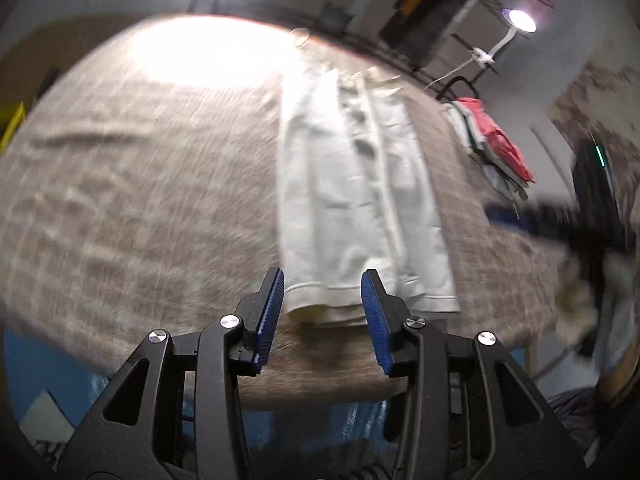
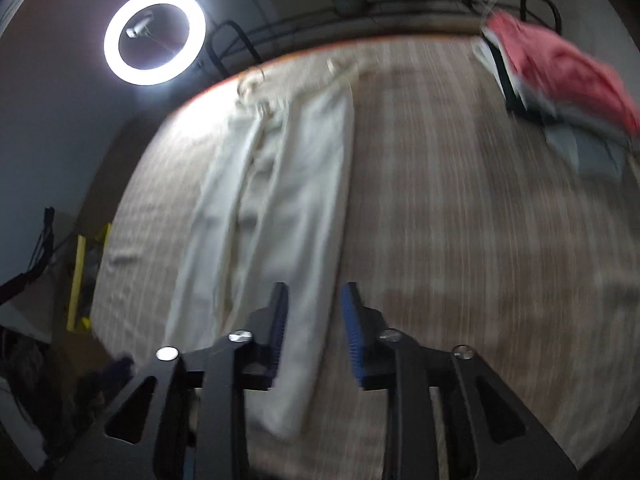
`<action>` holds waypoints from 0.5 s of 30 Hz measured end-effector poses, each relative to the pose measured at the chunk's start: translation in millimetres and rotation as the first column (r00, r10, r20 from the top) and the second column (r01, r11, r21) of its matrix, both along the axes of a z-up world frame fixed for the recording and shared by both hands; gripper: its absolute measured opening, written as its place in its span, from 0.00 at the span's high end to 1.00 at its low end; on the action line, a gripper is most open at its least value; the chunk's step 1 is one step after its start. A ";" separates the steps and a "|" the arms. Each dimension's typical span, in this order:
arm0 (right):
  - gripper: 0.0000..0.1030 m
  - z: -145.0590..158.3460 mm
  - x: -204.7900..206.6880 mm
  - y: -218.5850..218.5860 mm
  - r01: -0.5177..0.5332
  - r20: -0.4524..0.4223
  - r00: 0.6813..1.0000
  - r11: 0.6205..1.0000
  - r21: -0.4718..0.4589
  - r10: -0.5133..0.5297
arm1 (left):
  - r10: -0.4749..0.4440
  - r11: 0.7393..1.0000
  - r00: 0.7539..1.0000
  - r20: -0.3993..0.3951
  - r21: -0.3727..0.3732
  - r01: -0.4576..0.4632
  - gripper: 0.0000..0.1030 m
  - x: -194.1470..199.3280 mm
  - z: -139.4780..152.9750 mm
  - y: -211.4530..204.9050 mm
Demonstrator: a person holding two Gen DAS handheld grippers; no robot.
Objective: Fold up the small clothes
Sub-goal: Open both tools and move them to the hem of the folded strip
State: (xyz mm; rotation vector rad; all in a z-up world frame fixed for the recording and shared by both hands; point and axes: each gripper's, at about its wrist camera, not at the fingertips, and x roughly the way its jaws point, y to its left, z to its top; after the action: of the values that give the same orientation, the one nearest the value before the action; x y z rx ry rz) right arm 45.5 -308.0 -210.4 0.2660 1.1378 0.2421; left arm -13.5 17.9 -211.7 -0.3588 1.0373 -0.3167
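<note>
Spread across the checked desk (image 1: 140, 184) lies a folded white garment (image 1: 360, 200), lengthwise. Both the left claw (image 1: 322, 304) and right claw (image 2: 314, 332) are held wide apart above its near hem, gripping nothing.

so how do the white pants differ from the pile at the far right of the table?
The white pants lie stretched out long as a single garment; the pile is several pieces stacked compactly. The pants are one pale colour; the pile is mixed, with a red piece on top. The pants sit mid-table in front of both tools; the pile sits at the far right corner. Both rest on the checked cloth.
</note>
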 end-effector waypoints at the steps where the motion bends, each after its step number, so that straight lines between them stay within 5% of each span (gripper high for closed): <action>1: 0.68 -8.8 -10.2 -0.7 0.004 -0.027 1.000 1.000 0.011 -0.003 | 0.010 1.000 0.999 -0.036 -0.024 -0.010 0.61 2.7 -7.2 5.2; 8: 0.68 -53.5 -47.8 5.9 0.004 -0.124 0.992 0.995 0.104 0.009 | 0.025 0.986 0.981 -0.192 -0.159 -0.056 0.61 11.0 -40.9 11.6; 13: 0.68 -67.3 -55.9 15.7 -0.012 -0.149 0.988 0.986 0.169 0.037 | 0.028 0.992 0.984 -0.178 -0.117 -0.049 0.61 19.3 -40.4 2.8; 15: 0.68 -69.2 -60.7 18.3 -0.025 -0.145 0.988 0.985 0.169 0.050 | 0.025 0.991 0.982 -0.185 -0.124 -0.049 0.72 22.7 -44.0 0.8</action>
State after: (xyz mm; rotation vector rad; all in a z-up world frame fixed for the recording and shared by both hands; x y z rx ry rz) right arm -15.2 -289.6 -279.6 0.4165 1.2728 0.3567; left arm 9.2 18.7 -255.8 -0.5295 1.1921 -0.3220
